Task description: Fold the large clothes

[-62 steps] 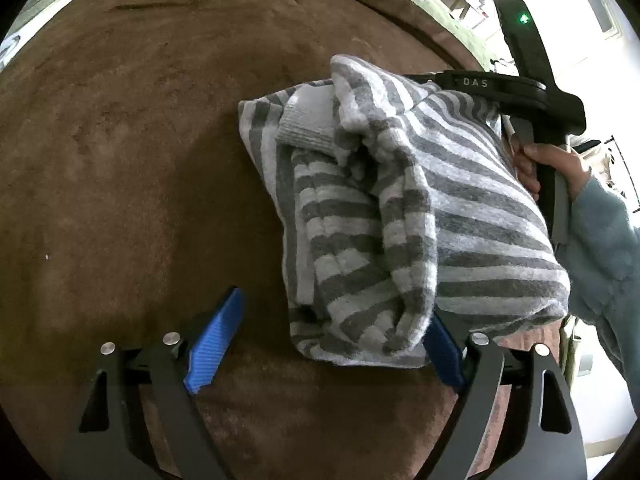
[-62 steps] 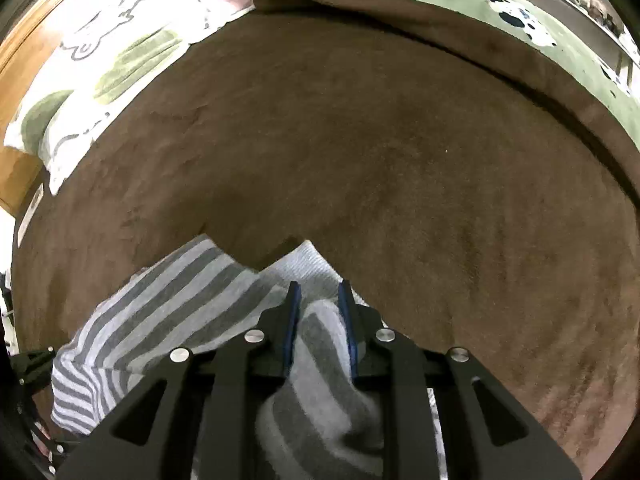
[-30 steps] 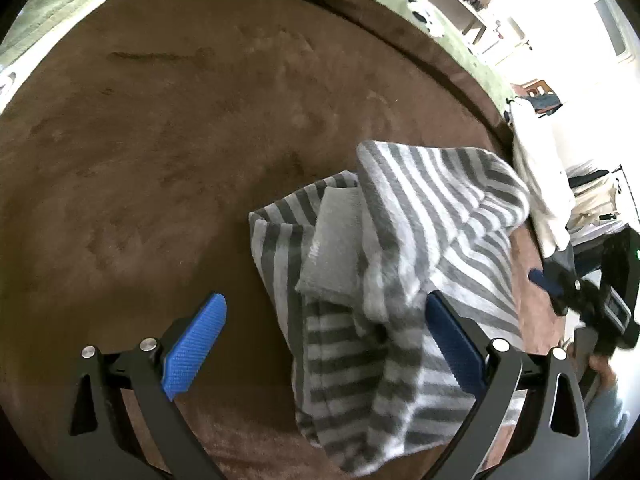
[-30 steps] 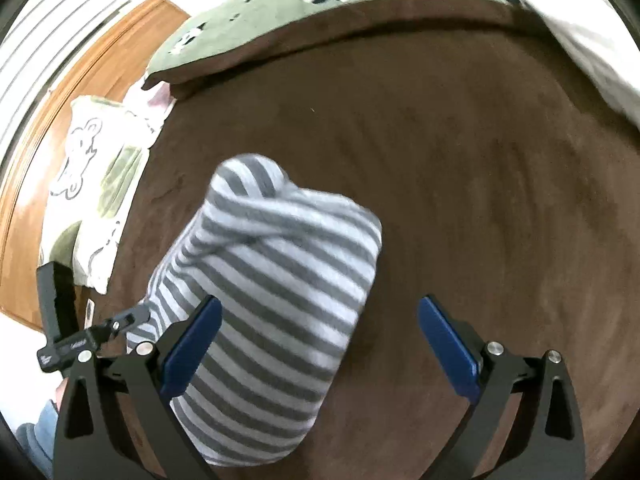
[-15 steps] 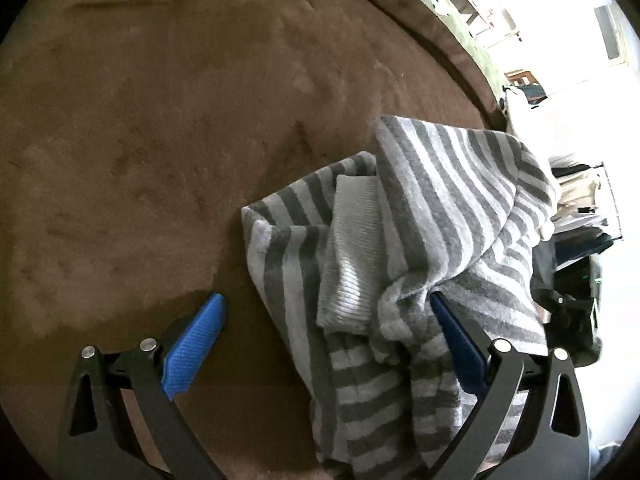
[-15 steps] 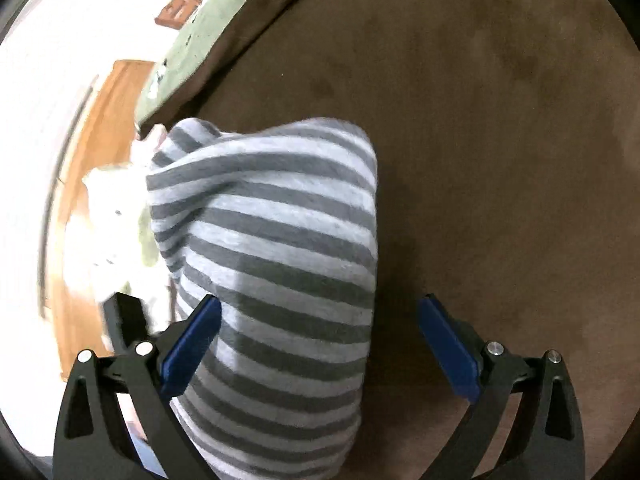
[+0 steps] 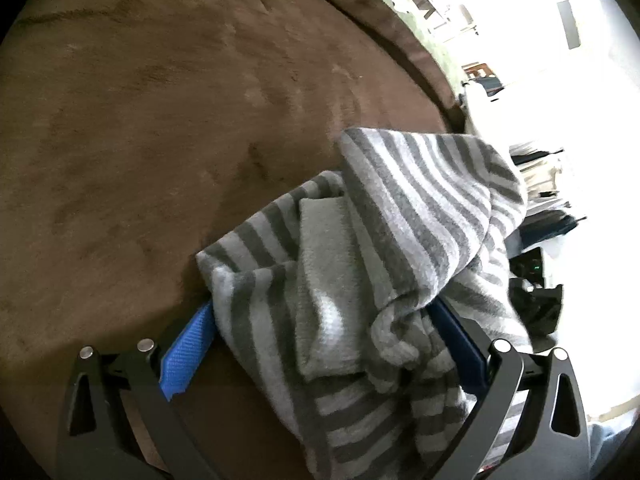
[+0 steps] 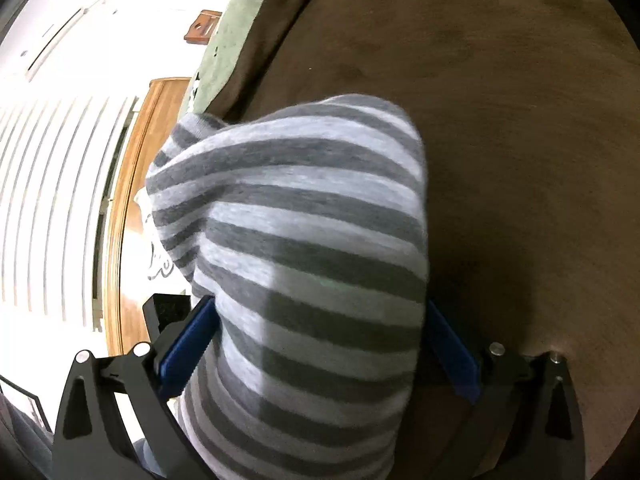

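Nearest in the left wrist view, the left gripper (image 7: 320, 340) stands with its jaws spread wide, one blue pad (image 7: 186, 354) bare on the left and the other half hidden under cloth on the right. Between them lies the striped sweater (image 7: 400, 240), a grey and pale-grey knit bundled into a loose, thick fold, with a plain ribbed band (image 7: 324, 280) (a cuff or hem, hard to say which) showing in its middle. The fingers bracket the bundle without pinching it. The sweater rests on the brown blanket (image 7: 160, 120) near that blanket's right-hand edge, and an upper flap of it humps up toward the far right.

In the right wrist view, the right gripper (image 8: 318, 348) is likewise wide apart, its blue pads (image 8: 186, 346) flanking the sweater (image 8: 304, 240) on either side; the cloth fills the gap, but the jaws are not clamped on it. From here the sweater reads as a rounded, striped mound on the blanket (image 8: 520, 120).

Farther off, a green cover with dark patches (image 8: 234, 40) runs along the blanket's far edge. Beyond it stand a wooden panel (image 8: 132, 200) and white slatted blinds (image 8: 52, 200). The left view's far right is washed out by bright light, with blurred room clutter (image 7: 536, 208).
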### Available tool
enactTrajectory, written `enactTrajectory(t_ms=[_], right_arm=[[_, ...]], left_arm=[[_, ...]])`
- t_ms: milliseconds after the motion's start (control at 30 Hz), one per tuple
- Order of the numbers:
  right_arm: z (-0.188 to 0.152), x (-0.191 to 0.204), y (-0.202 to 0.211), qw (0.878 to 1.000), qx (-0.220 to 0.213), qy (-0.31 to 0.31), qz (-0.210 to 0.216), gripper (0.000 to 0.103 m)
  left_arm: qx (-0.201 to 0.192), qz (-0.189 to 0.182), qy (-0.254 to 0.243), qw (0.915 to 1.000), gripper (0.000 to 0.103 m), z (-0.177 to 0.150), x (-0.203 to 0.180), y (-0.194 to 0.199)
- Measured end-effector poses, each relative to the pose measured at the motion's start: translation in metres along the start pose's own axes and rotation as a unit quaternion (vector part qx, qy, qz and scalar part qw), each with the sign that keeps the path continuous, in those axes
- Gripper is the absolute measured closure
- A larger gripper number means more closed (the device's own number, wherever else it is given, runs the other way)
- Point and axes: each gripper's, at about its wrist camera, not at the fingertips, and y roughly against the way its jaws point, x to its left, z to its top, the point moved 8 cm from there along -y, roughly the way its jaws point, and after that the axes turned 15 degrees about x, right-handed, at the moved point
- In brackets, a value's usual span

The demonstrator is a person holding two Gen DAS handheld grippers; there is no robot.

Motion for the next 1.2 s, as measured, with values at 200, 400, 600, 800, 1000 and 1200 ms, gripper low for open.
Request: enactTrajectory(t_ms=[200, 400, 600, 800, 1000, 1200], right_arm=[[-0.009, 0.001, 0.008, 1.0, -0.013, 0.001, -0.026, 0.031], [-0.015, 0.014, 0.013, 0.999, -0.026, 0.013, -0.04, 0.04], [-0.02, 0.03, 0.024, 0.999, -0.037, 0.019, -0.028, 0.044], [-0.03, 0.054, 0.053, 0.998, -0.058, 0.025, -0.02, 0.044], [-0.045, 0.095, 0.101, 0.995, -0.091, 0.041, -0.018, 0.044], [-0.072, 0.123, 0.156, 0.991, -0.129, 0.041, -0.017, 0.044]], left_arm=[[0.021, -0.091, 0.003, 0.9956, 0.036, 0.011, -0.014, -0.014], [0.012, -0.09, -0.013, 0.9958, 0.052, 0.009, -0.024, -0.008], [-0.003, -0.076, -0.03, 0.9967, 0.056, 0.008, -0.039, 0.006], [-0.014, -0.065, -0.055, 0.9963, 0.057, 0.011, -0.071, 0.027], [-0.013, -0.052, -0.104, 0.9931, 0.057, 0.016, -0.126, 0.061], [0.003, -0.038, -0.152, 0.9876, 0.057, 0.014, -0.191, 0.081]])
